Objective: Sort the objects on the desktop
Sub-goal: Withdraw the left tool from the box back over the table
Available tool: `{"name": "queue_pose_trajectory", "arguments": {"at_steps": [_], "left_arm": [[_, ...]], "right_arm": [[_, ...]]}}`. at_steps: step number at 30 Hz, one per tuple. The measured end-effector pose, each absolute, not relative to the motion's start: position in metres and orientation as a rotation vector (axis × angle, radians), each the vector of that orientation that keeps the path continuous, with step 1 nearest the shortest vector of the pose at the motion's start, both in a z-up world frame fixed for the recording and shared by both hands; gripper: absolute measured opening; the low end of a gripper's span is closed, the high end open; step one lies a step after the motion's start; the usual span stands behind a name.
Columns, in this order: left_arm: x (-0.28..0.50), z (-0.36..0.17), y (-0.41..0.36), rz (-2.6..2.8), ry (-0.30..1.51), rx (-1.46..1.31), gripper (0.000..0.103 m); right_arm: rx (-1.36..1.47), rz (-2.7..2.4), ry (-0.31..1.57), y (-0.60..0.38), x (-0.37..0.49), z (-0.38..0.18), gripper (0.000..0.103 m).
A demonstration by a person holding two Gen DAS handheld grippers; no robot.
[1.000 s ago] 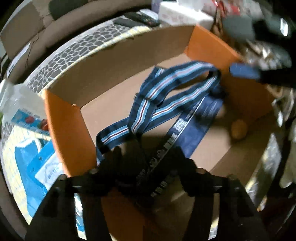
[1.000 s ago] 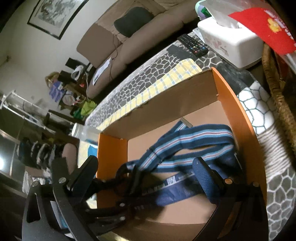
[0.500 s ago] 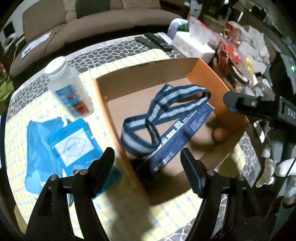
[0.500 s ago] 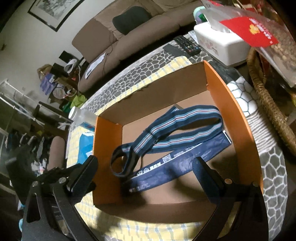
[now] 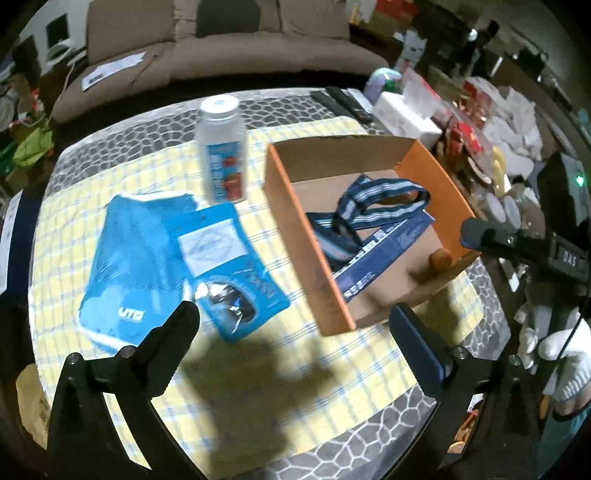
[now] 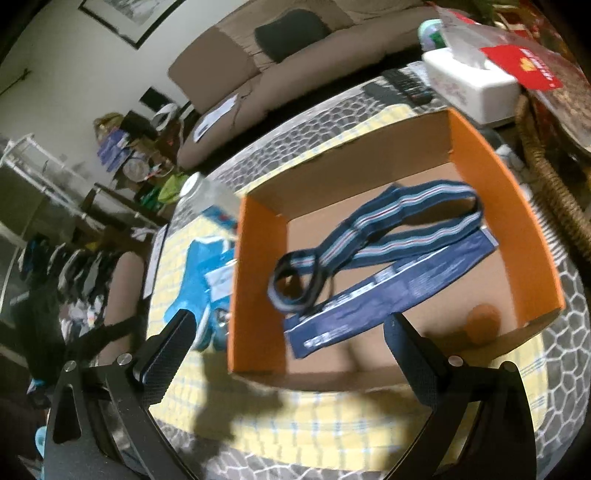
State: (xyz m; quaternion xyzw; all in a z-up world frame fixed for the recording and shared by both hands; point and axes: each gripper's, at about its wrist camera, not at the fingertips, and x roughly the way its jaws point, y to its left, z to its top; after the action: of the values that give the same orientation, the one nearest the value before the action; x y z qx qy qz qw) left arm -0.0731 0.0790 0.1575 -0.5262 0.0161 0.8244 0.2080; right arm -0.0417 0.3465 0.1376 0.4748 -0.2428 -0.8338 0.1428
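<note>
A yellow checked cloth (image 5: 258,354) is covering the middle of the worktop (image 5: 369,439), whose grey pebble-patterned surface is showing around the cloth's edges. A brown sofa (image 5: 221,48) is standing at the far side of the room, with a framed picture (image 6: 129,14) hanging on the wall above it in the right wrist view. A white tissue box (image 6: 476,88) and a remote control (image 6: 410,86) are lying at the far right of the worktop, just beyond the box.

An open cardboard box (image 5: 295,229) with orange sides is sitting on the cloth, right of centre. Inside it a striped blue strap (image 5: 376,199) is lying looped over a dark blue printed band (image 5: 384,254), and a small brown round object (image 5: 440,260) is resting in the near right corner. Left of the box, a blue pouch (image 5: 125,258) is lying flat with a blue packet (image 5: 229,266) partly on top of it, and a white bottle (image 5: 221,147) is standing upright just beyond them.

The left gripper (image 5: 293,323) is hovering above the near edge of the cloth, its fingers (image 5: 173,339) spreading wide and gripping nothing. The right gripper (image 6: 288,336) is hanging over the near side of the box, its fingers (image 6: 410,354) likewise parting widely, touching nothing
</note>
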Motion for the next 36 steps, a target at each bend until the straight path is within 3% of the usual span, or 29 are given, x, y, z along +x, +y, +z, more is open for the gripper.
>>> {"name": "queue_pose_trajectory", "arguments": {"at_steps": [22,36], "left_arm": [[-0.031,0.164,-0.1,2.443,-0.182,-1.503,0.103],[-0.042,0.122,-0.181,2.477,-0.278,-1.591,0.103]], "right_arm": [[1.36,-2.38,-0.266,0.179,-0.005,0.159,0.103],[1.36,-2.277,-0.237,0.077,-0.023,0.123,0.103]]}}
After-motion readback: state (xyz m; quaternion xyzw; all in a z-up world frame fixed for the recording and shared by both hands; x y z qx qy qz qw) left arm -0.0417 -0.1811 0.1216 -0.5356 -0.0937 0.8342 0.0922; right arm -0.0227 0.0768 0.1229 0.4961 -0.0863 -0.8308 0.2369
